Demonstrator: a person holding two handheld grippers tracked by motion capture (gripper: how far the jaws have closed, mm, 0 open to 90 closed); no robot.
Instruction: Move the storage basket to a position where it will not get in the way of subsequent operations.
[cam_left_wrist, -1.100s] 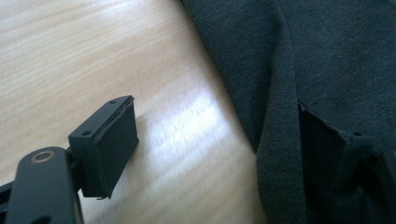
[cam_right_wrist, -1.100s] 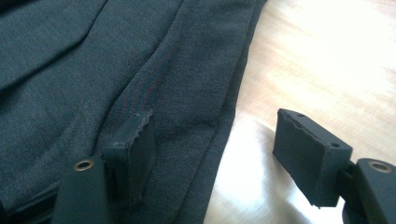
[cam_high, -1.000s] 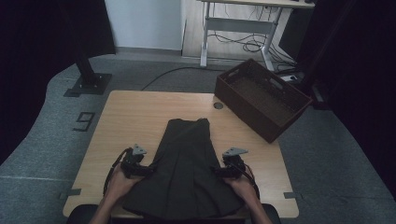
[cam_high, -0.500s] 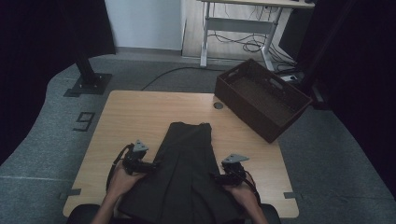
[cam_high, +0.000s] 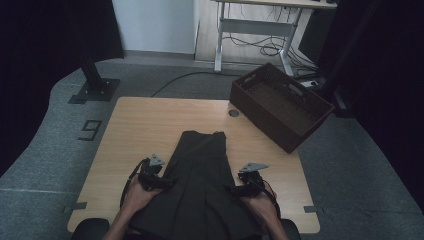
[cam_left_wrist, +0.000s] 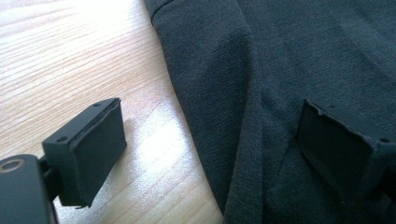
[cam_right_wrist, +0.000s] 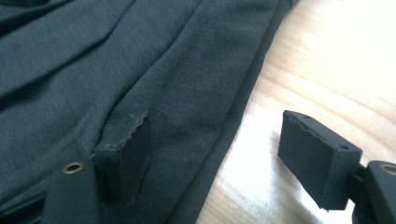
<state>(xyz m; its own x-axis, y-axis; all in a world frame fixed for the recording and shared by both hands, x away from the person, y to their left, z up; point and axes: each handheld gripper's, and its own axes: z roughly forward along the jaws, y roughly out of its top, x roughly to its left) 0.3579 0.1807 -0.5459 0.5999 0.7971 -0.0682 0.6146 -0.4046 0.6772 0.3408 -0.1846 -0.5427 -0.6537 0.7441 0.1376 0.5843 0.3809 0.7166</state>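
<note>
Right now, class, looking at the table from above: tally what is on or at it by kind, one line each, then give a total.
Dark garment: 1
Brown basket: 1
Handheld grippers, left gripper and right gripper: 2
Round grommet in the tabletop: 1
Total: 5

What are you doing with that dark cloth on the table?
A person is working on a dark grey sleeveless dress spread flat on the light wooden table, with a black two-jaw gripper in each hand. The left gripper sits at one side edge of the dress and the right gripper at the other. Both have just been opening their jaws: each straddles the fabric edge without pinching it. A dark brown crate waits at the table's far corner.
</note>
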